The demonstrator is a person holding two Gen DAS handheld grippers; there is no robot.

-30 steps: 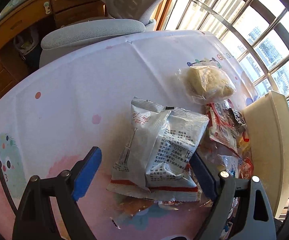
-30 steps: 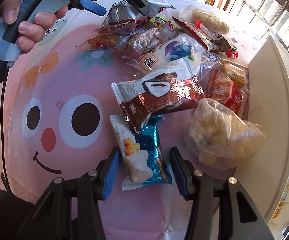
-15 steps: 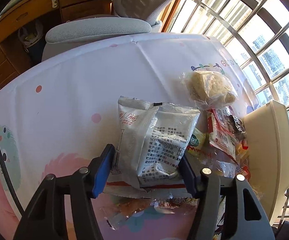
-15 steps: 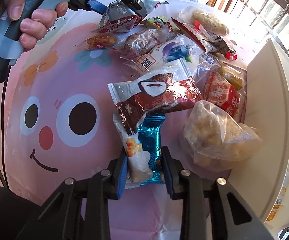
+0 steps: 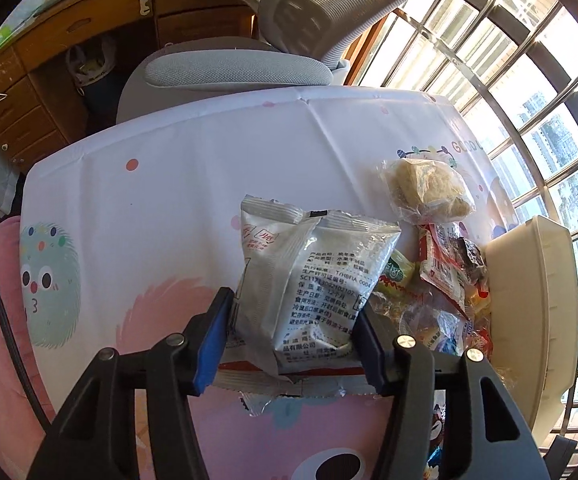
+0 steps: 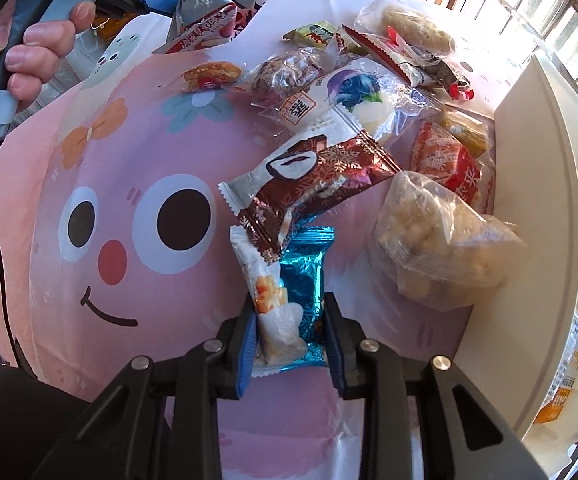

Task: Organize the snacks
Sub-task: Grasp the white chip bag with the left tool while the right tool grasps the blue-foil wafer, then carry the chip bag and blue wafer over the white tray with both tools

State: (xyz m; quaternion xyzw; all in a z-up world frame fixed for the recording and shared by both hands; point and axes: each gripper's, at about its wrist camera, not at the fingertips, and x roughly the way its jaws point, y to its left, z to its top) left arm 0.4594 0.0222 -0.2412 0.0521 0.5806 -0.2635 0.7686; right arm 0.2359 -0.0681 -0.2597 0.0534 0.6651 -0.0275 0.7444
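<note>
Both grippers were clamped on packets, each taken across its narrow width near the lower seam, presumably so the soft film would not slip. The left gripper [image 5: 293, 340] was closed on a silver printed snack pouch [image 5: 309, 280]; the pouch stood upright between the blue pads [image 5: 213, 344] and appeared lifted clear of the cloth, though contact could not be confirmed. The right gripper [image 6: 290, 338] was closed on a blue foil packet [image 6: 295, 288] at the near edge of the pile, its far end tucked under a brown snowflake wrapper [image 6: 309, 184], so drag on that wrapper was judged likely on lift. The remaining snacks were heaped on the right, against a cream bin [image 6: 529, 208], judged the probable drop target: a clear bag of puffed pieces [image 6: 441, 248] touching its wall, a blueberry-print packet [image 6: 349, 96] farther back, and red sachets [image 6: 449, 160] between. The surface was a cartoon tablecloth [image 6: 129, 184], pink smiling face near, white with dots far. Beyond the far edge, a grey mesh office chair [image 5: 241, 68] and a wooden desk with drawers [image 5: 49, 60] were seen; barred windows [image 5: 529, 80] ran along the right, strongly sunlit.
</note>
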